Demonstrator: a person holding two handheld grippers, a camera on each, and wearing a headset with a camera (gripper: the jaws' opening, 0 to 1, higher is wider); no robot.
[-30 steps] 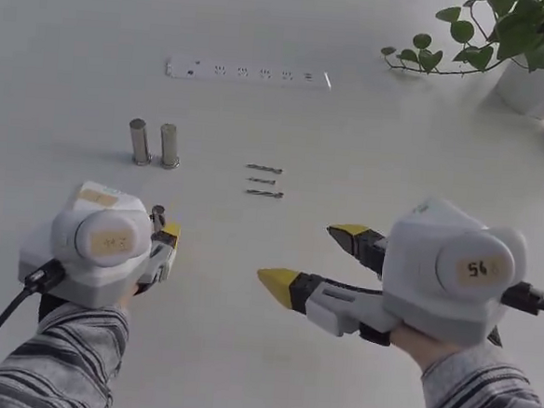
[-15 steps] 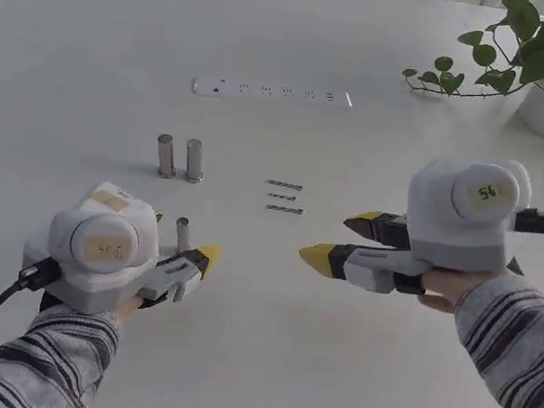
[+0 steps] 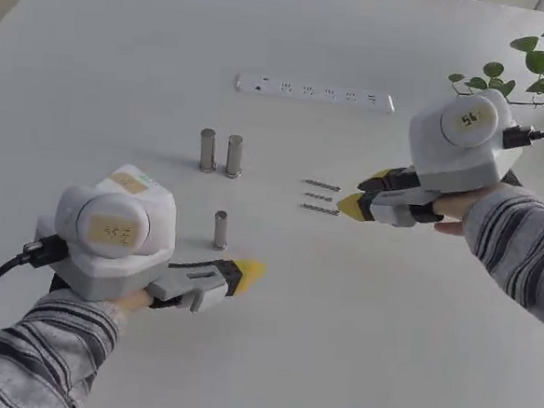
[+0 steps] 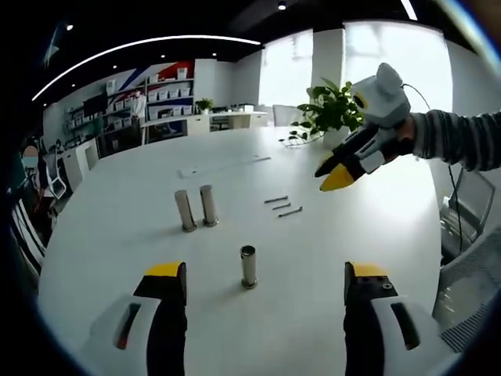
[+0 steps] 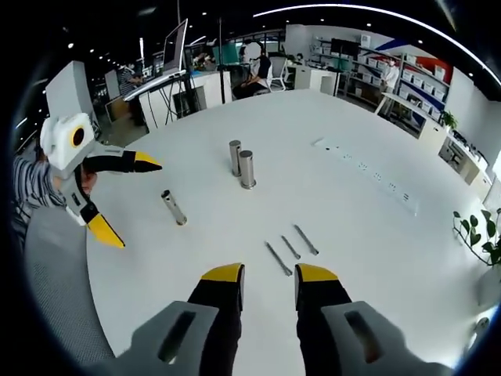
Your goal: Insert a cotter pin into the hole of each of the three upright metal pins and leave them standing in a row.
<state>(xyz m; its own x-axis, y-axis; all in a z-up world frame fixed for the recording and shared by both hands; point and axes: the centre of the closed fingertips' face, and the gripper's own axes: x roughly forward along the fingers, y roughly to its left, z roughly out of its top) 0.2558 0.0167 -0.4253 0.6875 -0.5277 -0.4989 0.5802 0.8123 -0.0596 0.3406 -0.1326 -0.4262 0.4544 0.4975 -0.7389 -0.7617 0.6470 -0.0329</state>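
Note:
Two metal pins (image 3: 208,150) (image 3: 234,156) stand upright side by side at the back left. The third pin (image 3: 220,229) stands alone nearer me, also upright (image 4: 248,266). My left gripper (image 3: 223,257) is open just behind it, jaws wide apart and touching nothing (image 4: 266,272). Three cotter pins (image 3: 319,197) lie in a short stack to the right of the pins (image 5: 290,247). My right gripper (image 3: 359,195) hovers at their right end, open with a narrow gap and nothing between its fingers (image 5: 270,272).
A white power strip (image 3: 315,91) lies along the far side of the white table (image 3: 356,341). A potted plant (image 3: 543,64) stands at the far right corner. Office desks and shelves fill the room beyond.
My left gripper has let go of the third pin, opened wide and drawn back; the pin now stands free. My right gripper has moved up to the cotter pins with narrower jaws.

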